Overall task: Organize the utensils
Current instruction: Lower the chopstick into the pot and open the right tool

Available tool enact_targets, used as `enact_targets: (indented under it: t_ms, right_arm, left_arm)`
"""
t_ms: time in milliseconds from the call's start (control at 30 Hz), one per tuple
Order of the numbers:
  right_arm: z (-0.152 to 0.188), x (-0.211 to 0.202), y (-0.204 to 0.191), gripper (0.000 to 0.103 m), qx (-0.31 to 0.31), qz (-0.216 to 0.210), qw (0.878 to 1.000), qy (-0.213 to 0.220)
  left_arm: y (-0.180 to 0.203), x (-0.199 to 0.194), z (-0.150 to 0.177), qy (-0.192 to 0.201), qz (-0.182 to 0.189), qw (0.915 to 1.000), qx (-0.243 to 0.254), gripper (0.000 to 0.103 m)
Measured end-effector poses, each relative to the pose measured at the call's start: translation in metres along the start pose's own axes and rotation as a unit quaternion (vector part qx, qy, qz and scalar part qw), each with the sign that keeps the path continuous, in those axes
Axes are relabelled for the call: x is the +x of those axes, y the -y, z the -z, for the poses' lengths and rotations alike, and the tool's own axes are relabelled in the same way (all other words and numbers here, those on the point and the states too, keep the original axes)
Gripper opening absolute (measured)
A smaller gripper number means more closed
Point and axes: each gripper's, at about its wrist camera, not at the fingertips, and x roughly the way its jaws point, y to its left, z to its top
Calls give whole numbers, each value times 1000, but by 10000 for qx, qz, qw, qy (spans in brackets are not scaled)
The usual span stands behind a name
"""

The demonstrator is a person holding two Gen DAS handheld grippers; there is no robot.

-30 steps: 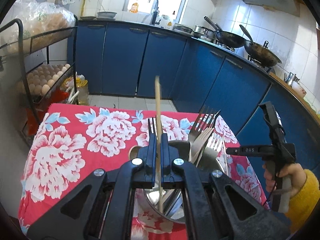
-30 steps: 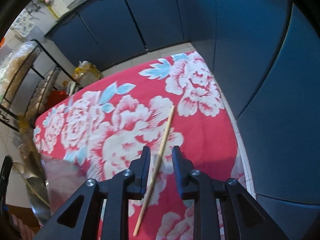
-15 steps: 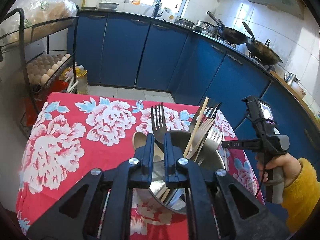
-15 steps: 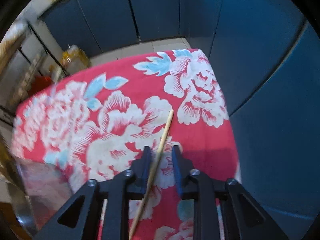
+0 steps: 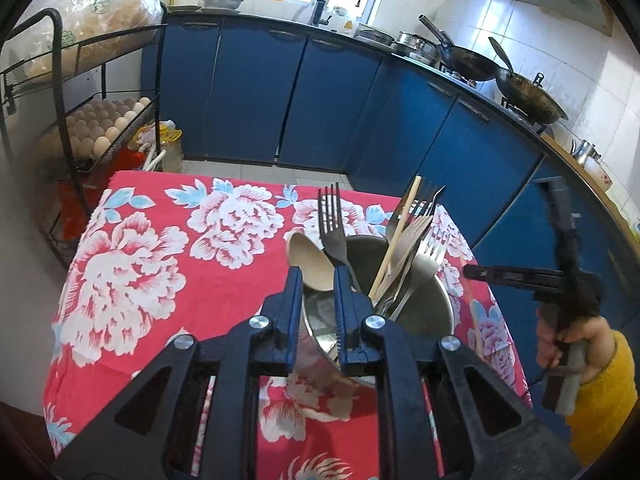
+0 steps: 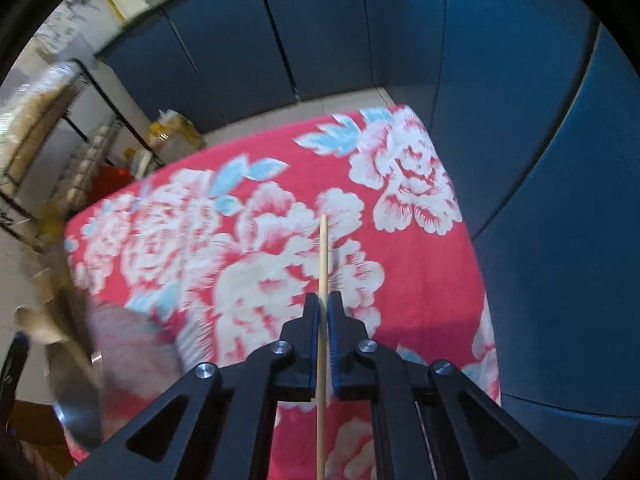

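Note:
A steel pot [image 5: 424, 312] on the red flowered tablecloth [image 5: 160, 260] holds several forks [image 5: 330, 216], a wooden spoon [image 5: 308, 260] and one wooden chopstick [image 5: 396, 236] that leans to the right. My left gripper [image 5: 317, 276] hovers just in front of the pot. Its jaws are opening and nothing is between them. My right gripper [image 6: 323, 300] is shut on a second chopstick [image 6: 323, 248], which points straight ahead above the cloth. The left wrist view shows that gripper [image 5: 520, 276] to the right of the pot, in a hand with a yellow sleeve.
A black wire rack [image 5: 100, 128] with trays of eggs stands left of the table. Blue cabinets [image 5: 320, 100] run behind and along the right side, close to the table's right edge. Two woks [image 5: 520, 88] sit on the counter. The pot's blurred rim [image 6: 76, 412] shows at lower left.
My left gripper let go of its chopstick, which now leans in the pot, and its jaws parted. My right gripper closed on the chopstick lying on the cloth and raised it.

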Motion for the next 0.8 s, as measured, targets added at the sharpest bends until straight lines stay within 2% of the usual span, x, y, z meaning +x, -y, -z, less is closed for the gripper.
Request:
enact_targets:
  t_ms: [167,300,500,600,700,800]
  right_arm:
    - [15,-44,-10,6,-113,-437,9973,570]
    - [23,-75,-24,6,-231,-753,9905,1129]
    - [23,-119,-51,6,-401,-1229,9682,2142]
    - [21,-129,-68,6,-490,-1365,9554,2573]
    - [15,-124,-80,6,-450,-1582,9475,2741]
    - [12,-109,-88,6,-427,-1622,9443,2831]
  left_arm:
    - [-5,-4,2,-41,-31,9999,-108,10]
    - [-7,-6,4,-67,-75,9999,-134,10]
    - [-9,-9,6,-77,-111,9998,-165,10]
    - [-10,-9,6,-86,-130,9997,-181,11]
    - [-12,-9,7,-116,-154,9996,-186,11]
    - [-16,-8,9,-137,-178,9995,-206,11]
